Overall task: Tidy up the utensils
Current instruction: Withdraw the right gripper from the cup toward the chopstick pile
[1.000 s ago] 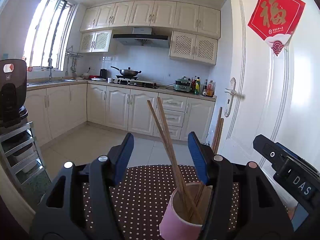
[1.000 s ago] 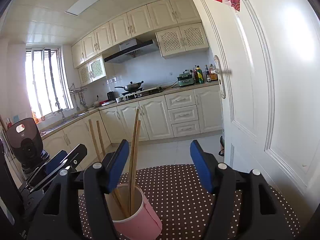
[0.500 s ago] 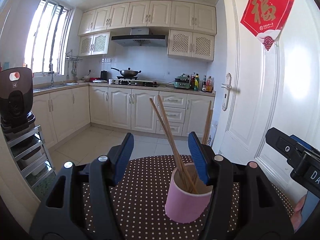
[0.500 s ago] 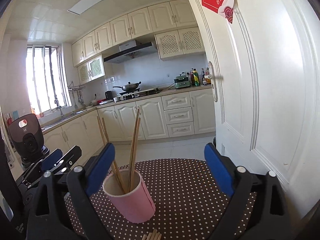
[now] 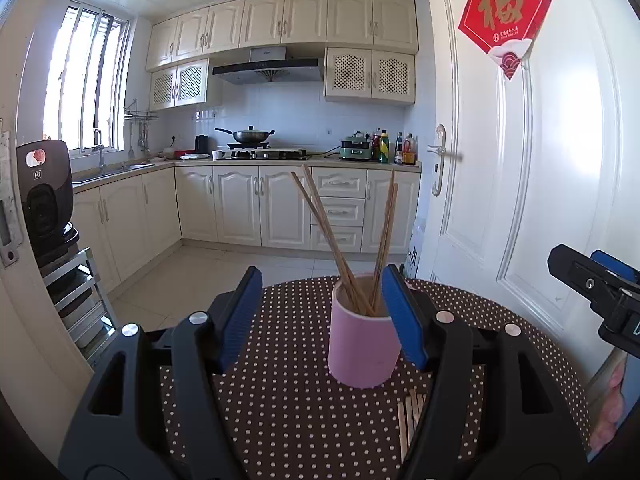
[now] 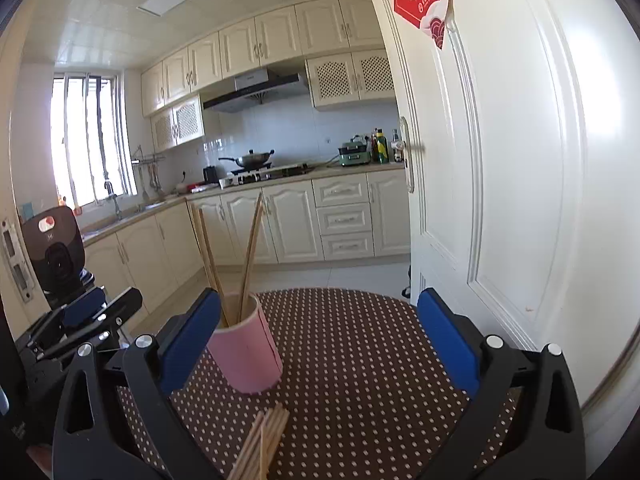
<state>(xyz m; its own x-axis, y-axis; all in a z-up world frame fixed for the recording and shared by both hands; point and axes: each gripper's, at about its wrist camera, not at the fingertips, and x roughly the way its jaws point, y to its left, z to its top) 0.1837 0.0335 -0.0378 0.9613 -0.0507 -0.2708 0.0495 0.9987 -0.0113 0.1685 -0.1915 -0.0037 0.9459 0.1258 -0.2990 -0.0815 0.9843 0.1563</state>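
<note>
Wooden chopsticks (image 6: 262,446) near the tabletop's front edge look light, stiff, best pinched mid-length; both grippers gape empty.

A white door (image 5: 540,200) with a red paper charm (image 5: 506,12) stands beyond the polka-dot table's (image 5: 300,400) far edge; a wok (image 5: 250,135) sits on the stove.

Between the jaws, a matt pink cup (image 5: 363,348) holding wooden chopsticks (image 5: 328,236) is seen on dotted cloth (image 6: 360,344).
</note>
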